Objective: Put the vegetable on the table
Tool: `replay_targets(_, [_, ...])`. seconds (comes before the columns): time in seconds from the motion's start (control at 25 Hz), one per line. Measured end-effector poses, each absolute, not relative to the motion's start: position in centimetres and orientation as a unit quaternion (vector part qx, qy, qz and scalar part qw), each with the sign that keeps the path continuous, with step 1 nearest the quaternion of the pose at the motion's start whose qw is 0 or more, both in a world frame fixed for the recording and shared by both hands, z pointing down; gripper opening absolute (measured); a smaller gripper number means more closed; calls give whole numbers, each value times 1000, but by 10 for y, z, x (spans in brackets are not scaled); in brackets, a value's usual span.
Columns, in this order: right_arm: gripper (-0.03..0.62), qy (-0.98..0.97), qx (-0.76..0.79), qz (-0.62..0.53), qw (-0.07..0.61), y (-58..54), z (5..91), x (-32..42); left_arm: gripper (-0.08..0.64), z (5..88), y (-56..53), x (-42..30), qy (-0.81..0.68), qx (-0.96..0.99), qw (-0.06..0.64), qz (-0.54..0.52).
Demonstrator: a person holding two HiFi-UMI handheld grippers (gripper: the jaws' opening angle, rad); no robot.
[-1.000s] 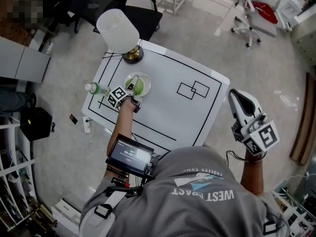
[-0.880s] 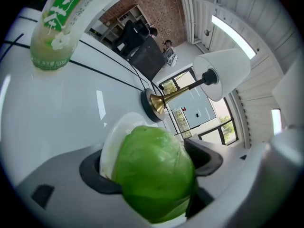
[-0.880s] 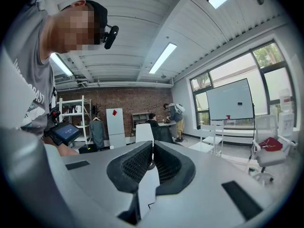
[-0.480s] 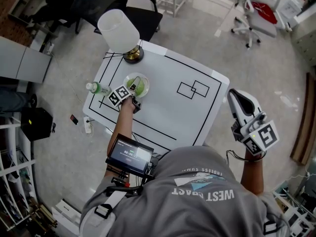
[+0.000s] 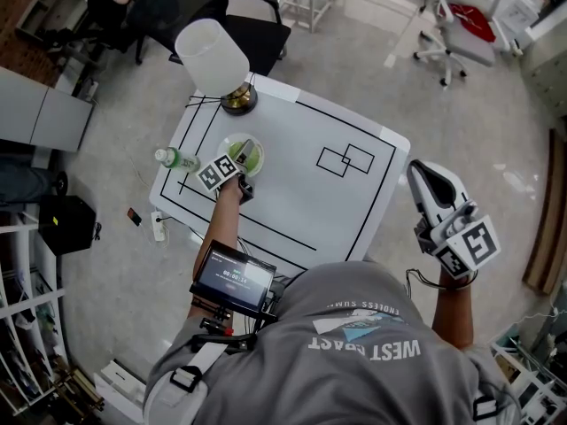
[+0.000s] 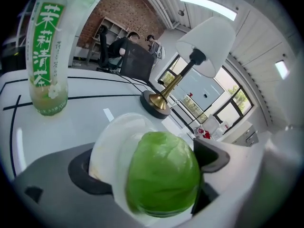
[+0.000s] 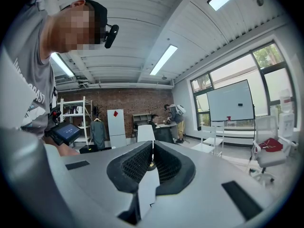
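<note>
Cabbage on its white plate, with the left gripper spread around it.

The left gripper reaches over the near rim of the plate at the left part of the white table. Its jaws have just been opening and now stand wide. The green cabbage sits between them, and a strip of plate shows between it and the left pad, so nothing is gripped. A drink bottle with a green label stands upright just left of the plate at the table's left edge. A lamp with a white shade and brass base stands at the far-left corner. The right gripper is held off the table's right side, well apart from the plate, with its jaws together on nothing.
</note>
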State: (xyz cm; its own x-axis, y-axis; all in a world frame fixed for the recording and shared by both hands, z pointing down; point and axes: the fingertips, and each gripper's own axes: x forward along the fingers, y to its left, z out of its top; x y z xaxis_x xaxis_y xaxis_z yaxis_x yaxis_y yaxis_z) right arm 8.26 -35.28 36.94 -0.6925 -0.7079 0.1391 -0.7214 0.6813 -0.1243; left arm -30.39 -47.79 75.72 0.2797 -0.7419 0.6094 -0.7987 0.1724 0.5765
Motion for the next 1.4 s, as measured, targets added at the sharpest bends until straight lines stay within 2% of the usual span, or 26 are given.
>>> replay_targets(0.2, [9,-916,389,86,40,-350,369,83,562,758,-475,-309,-616,641,454,58])
replay_targets(0.48, [9,-916,388,87,42,-349,372,84,586,759,-474,-317,-630,637,438,75])
replay_targets(1.4, [9,-919,383,86,41,-349,370,77,588,748,-478,-315,-628,663,387,132])
